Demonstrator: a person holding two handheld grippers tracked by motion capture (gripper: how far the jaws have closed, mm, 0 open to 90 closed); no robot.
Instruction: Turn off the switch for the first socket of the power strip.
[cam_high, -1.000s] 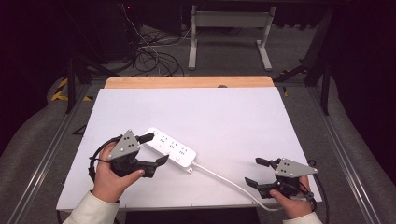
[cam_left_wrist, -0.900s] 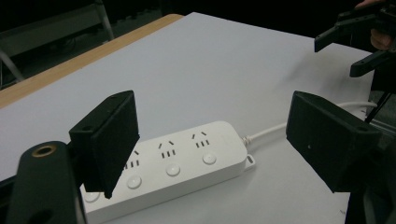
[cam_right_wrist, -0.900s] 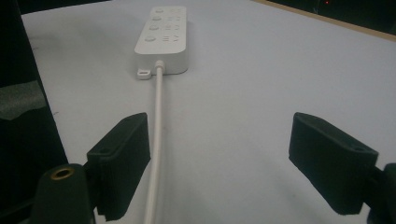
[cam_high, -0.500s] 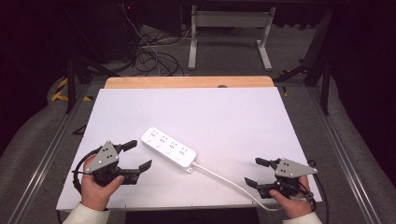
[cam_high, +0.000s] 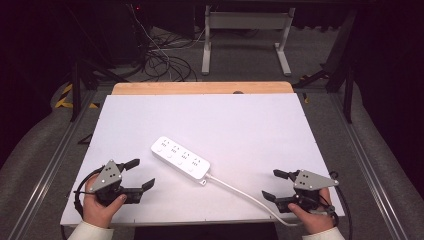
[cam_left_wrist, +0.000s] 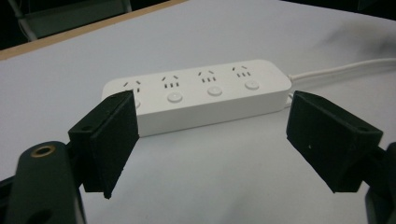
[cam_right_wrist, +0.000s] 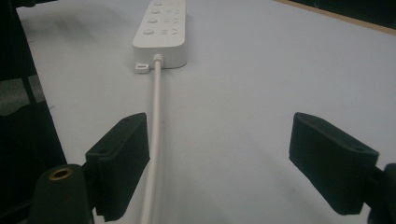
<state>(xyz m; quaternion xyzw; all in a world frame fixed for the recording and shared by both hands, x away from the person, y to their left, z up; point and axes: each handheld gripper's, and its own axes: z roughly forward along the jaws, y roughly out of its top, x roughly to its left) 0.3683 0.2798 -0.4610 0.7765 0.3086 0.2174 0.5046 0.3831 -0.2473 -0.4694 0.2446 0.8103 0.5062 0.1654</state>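
Note:
A white power strip with several sockets and round buttons lies diagonally on the white table. Its white cord runs from its right end to the table's front edge. My left gripper is open at the front left, apart from the strip, its jaws pointing right at it. In the left gripper view the power strip lies a short way beyond the gripper. My right gripper is open at the front right. In the right gripper view the cord passes close to the left jaw of the gripper.
A wooden strip borders the table's far edge. Beyond it on the floor are cables and a white metal stand. Metal rails run along both sides of the table.
My left gripper has drawn back from the power strip toward the front left corner, leaving the strip where it lay. The right gripper has not moved.

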